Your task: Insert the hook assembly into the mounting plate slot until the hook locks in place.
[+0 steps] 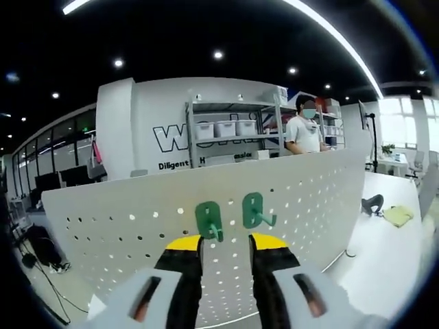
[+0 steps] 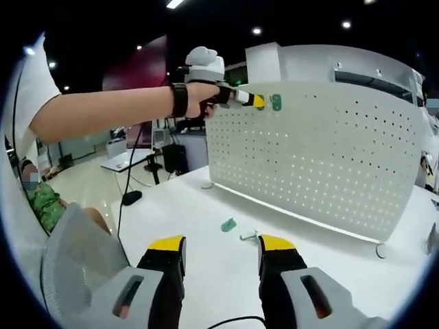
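A white pegboard mounting plate [image 1: 302, 199] stands upright on the table, and two green hook assemblies hang on it side by side: one [image 1: 209, 221] just above my left jaw tip, the other [image 1: 255, 211] to its right. My left gripper [image 1: 226, 241] is open just in front of them, holding nothing. In the right gripper view, a hand holds that left gripper [image 2: 255, 101] against the plate [image 2: 322, 151], beside a green hook [image 2: 276, 102]. A loose green hook base [image 2: 228, 224] and a metal hook [image 2: 248, 237] lie on the table ahead of my open, empty right gripper [image 2: 223, 245].
A person in a mask [image 1: 305, 130] stands behind the plate near shelves with bins [image 1: 223, 129]. A yellowish cloth [image 1: 398, 216] and a black item [image 1: 372, 203] lie on the table to the right. The holder's arm [image 2: 103, 113] spans the upper left; a black object [image 2: 132, 197] sits by the table's edge.
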Tool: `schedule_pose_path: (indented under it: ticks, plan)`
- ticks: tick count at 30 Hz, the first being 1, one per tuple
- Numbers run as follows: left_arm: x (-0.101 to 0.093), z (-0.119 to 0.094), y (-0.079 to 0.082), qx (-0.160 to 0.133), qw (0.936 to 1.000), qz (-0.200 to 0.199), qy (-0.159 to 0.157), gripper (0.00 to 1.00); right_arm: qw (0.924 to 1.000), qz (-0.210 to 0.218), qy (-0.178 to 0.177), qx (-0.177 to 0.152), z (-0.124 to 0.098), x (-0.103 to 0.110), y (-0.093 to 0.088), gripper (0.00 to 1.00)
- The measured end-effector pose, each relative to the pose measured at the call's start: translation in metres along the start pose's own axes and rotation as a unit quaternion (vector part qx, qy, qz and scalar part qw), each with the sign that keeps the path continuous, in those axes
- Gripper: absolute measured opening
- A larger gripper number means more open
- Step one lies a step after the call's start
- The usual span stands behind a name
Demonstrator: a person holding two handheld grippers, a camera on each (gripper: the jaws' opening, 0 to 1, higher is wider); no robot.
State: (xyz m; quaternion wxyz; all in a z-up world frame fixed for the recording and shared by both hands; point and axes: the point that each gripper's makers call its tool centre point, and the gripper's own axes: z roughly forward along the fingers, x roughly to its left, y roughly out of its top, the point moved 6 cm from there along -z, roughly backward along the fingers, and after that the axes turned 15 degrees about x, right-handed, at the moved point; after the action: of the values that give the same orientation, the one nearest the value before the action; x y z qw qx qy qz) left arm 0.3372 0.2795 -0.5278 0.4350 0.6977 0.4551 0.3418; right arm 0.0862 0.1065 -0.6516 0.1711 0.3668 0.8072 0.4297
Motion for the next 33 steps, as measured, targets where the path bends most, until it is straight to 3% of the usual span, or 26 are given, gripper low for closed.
schedule_pose_path:
  ticks: [7,21,23,33]
  plan:
    - [-0.003,-0.013,-0.007,-0.005,0.9998,0.009,-0.018,0.33,1.0000,-0.008,-0.001,0.002,0.002,0.005,0.004,0.43]
    - [0.004,-0.046,-0.040,0.003,0.9990,0.009,-0.045,0.40,0.9994,-0.027,-0.013,0.015,0.011,0.009,0.011,0.42]
    - [0.005,-0.049,-0.043,0.001,0.9988,0.016,-0.047,0.40,0.9986,-0.042,-0.022,0.022,0.013,0.010,0.012,0.42]
    - [0.002,-0.060,-0.054,0.006,0.9970,0.023,-0.074,0.42,0.9986,-0.043,-0.020,0.022,0.020,0.015,0.017,0.42]
